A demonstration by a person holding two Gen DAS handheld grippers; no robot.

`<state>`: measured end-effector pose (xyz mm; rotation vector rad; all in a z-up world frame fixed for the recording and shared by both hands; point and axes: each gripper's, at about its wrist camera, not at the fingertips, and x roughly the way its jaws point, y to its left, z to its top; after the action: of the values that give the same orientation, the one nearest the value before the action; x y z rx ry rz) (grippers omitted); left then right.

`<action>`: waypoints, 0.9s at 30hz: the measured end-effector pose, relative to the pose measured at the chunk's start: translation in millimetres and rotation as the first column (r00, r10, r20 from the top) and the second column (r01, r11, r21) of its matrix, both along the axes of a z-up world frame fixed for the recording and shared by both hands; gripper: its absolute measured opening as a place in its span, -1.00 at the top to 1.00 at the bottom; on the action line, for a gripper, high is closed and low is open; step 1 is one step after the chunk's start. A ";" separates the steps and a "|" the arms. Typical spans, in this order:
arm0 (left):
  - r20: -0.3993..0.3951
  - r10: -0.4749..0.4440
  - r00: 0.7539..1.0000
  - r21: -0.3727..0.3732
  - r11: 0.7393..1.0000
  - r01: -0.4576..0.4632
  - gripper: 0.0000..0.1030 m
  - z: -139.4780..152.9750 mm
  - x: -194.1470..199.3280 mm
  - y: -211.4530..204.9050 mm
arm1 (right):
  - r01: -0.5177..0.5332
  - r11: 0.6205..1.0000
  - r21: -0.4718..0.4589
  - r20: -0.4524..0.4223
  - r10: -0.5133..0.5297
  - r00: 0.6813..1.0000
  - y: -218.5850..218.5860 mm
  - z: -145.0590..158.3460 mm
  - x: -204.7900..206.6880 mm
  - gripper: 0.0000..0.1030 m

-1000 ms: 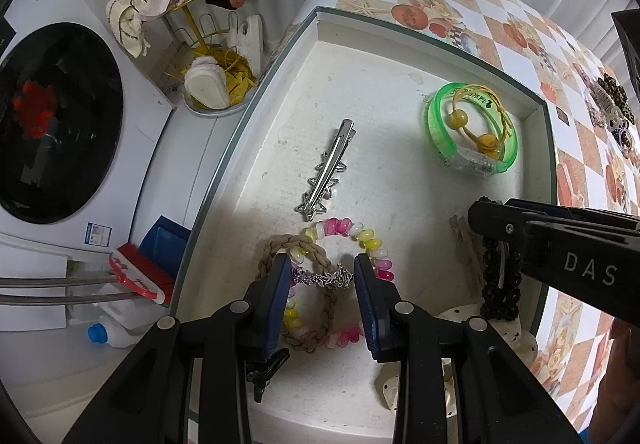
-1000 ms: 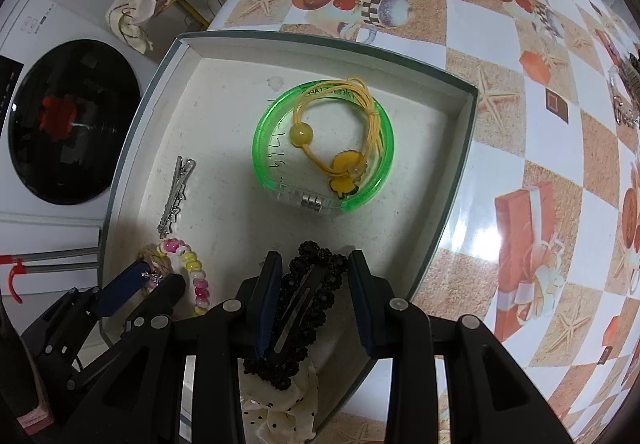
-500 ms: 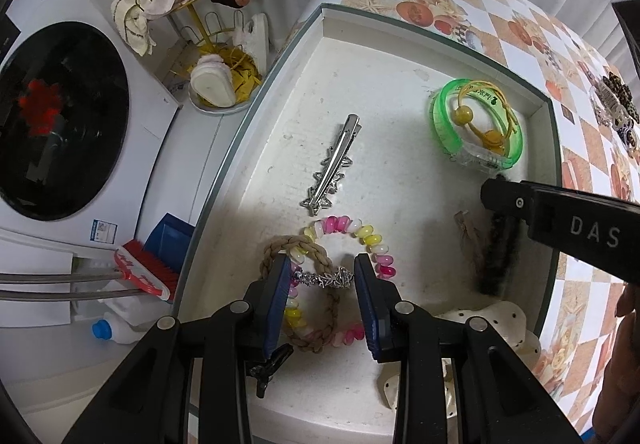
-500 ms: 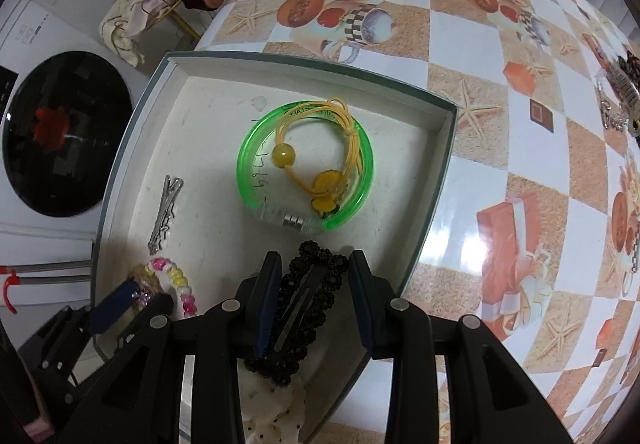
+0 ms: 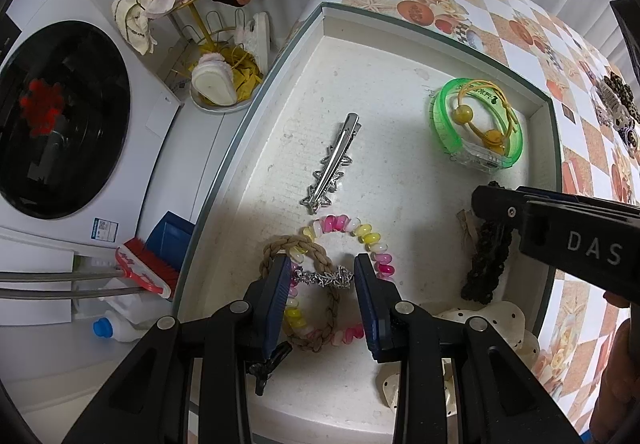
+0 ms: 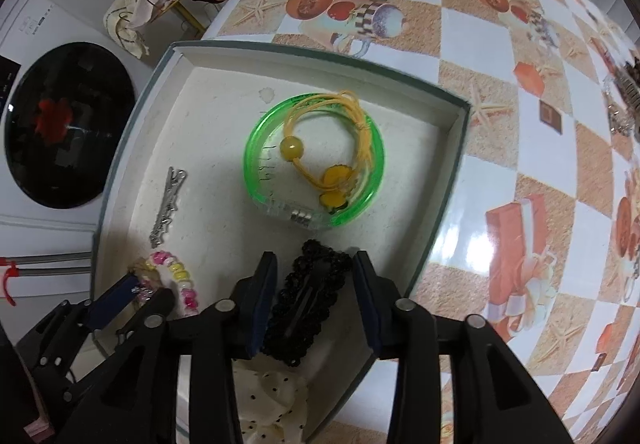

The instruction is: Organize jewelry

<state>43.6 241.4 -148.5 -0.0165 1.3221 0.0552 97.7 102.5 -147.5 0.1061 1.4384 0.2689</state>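
Note:
A white tray (image 5: 360, 84) holds jewelry. My left gripper (image 5: 323, 280) is shut on a small silver star clip (image 5: 324, 279), held just above a braided tan loop (image 5: 276, 248) and a pink-yellow bead bracelet (image 5: 360, 232). My right gripper (image 6: 314, 296) is open, its jaws either side of a black lace hair clip (image 6: 308, 292) that lies in the tray; the clip also shows in the left wrist view (image 5: 486, 264). A green bangle (image 6: 316, 168) with a yellow hair tie (image 6: 332, 140) lies further in. A silver clip (image 5: 332, 164) lies mid-tray.
A cream dotted bow (image 6: 272, 400) lies at the tray's near edge. The checkered tablecloth (image 6: 520, 124) extends right, with more jewelry at its far right (image 5: 616, 100). A washing machine (image 5: 52, 116) and a rack (image 5: 192, 4) stand left, below the table edge.
Both grippers have drawn back a little from the tray. The black lace clip stays lying in the tray between the open right jaws. The left still holds the star clip.

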 end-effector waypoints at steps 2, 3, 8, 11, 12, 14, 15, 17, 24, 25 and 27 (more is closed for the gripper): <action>-0.001 0.000 1.000 0.001 1.000 0.000 0.26 -0.3 -0.4 0.3 | 0.001 1.000 0.014 -0.002 -0.001 1.000 1.0 2.1 -1.4 -0.04; -0.002 0.001 1.000 0.002 1.000 -0.001 0.26 -0.1 -0.5 0.4 | 0.000 1.000 0.017 0.001 0.000 1.000 1.7 4.1 -2.2 -0.07; 0.000 0.003 1.000 0.006 1.000 -0.003 0.26 3.5 -3.5 0.3 | 0.017 0.999 0.032 0.008 -0.017 1.000 0.9 15.9 -6.4 -0.09; 0.002 0.007 1.000 0.009 1.000 -0.007 0.26 6.2 -5.9 0.5 | 0.053 0.997 0.054 -0.003 -0.053 0.999 -7.8 24.9 -9.1 -0.09; 0.000 0.007 1.000 0.010 1.000 -0.007 0.26 6.7 -6.2 0.3 | 0.070 0.996 0.061 -0.009 -0.069 0.998 -11.9 27.8 -9.8 -0.10; -0.002 0.007 1.000 0.015 1.000 -0.007 0.26 7.4 -7.3 -0.5 | 0.084 0.995 0.061 -0.016 -0.083 0.996 -17.9 31.9 -13.0 -0.10; -0.003 0.008 1.000 0.017 1.000 -0.008 0.26 8.0 -7.5 -1.2 | 0.087 0.995 0.056 -0.018 -0.086 0.996 -21.1 34.2 -15.7 -0.10; -0.003 0.007 1.000 0.015 1.000 -0.007 0.22 9.3 -8.9 -1.6 | 0.090 0.995 0.052 -0.021 -0.089 0.996 -26.9 37.8 -21.3 -0.11; 0.028 -0.013 1.000 0.034 0.999 0.012 -0.55 17.3 -12.2 -7.2 | 0.109 0.993 0.046 -0.037 -0.108 0.993 -45.8 46.1 -39.9 -0.11; 0.026 -0.013 1.000 0.037 0.999 0.012 -0.55 17.2 -11.8 -7.7 | 0.112 0.993 0.046 -0.038 -0.110 0.993 -47.0 46.6 -41.0 -0.11; 0.021 -0.011 1.000 0.038 0.999 0.010 -0.55 16.9 -11.2 -8.1 | 0.116 0.992 0.046 -0.039 -0.114 0.993 -49.4 47.8 -43.3 -0.11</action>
<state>32.4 233.3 -131.6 0.0219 1.2999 0.0705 54.4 53.0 -99.7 0.2332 1.4561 0.2074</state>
